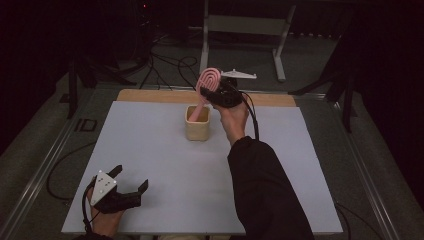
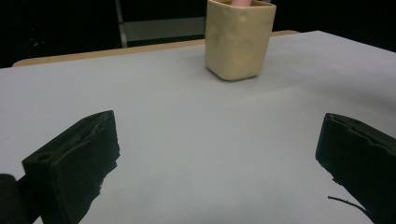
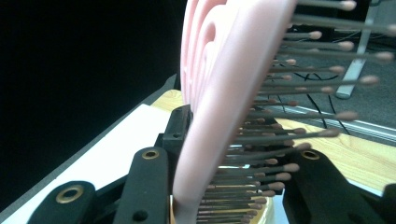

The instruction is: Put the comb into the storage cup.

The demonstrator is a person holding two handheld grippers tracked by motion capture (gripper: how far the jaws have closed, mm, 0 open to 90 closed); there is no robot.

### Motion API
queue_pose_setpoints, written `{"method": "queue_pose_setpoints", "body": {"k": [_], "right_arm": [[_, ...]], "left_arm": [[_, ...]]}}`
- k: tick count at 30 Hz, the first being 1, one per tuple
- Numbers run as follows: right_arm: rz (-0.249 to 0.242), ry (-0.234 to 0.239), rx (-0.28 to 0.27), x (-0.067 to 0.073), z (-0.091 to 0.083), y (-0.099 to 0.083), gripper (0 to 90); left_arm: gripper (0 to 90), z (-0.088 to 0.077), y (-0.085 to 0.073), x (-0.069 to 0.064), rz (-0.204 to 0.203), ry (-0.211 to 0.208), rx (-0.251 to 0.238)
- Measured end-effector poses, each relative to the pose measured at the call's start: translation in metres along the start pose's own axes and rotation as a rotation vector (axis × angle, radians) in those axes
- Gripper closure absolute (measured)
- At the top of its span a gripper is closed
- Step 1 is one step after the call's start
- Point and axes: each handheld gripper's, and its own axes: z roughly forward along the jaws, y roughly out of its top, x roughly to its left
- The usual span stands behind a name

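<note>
A pink hairbrush (image 1: 207, 82) stands tilted with its handle down in a beige square cup (image 1: 198, 125) at the back middle of the white table (image 1: 150, 150). My right gripper (image 1: 214, 93) is shut on the brush's head just above the cup. In the right gripper view the pink brush (image 3: 219, 93) and its bristles sit between the black jaws. My left gripper (image 1: 131, 181) rests near the table's front left corner, open and with nothing in it. The left gripper view looks across the table at the cup (image 2: 238, 39) beyond the open jaws.
A wooden strip (image 1: 150, 96) runs along the table's far edge. Behind it stand a grey metal frame (image 1: 245, 25) and cables (image 1: 165, 65) on the floor. Metal rails (image 1: 40, 165) border the table on both sides.
</note>
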Motion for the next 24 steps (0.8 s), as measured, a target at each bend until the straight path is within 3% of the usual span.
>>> {"method": "queue_pose_setpoints", "body": {"k": [24], "right_arm": [[-0.012,-0.005,0.032,0.001,0.01,-0.011,63.5]], "left_arm": [[0.0,0.0,0.0,0.0,-0.002,0.001,-0.002]]}}
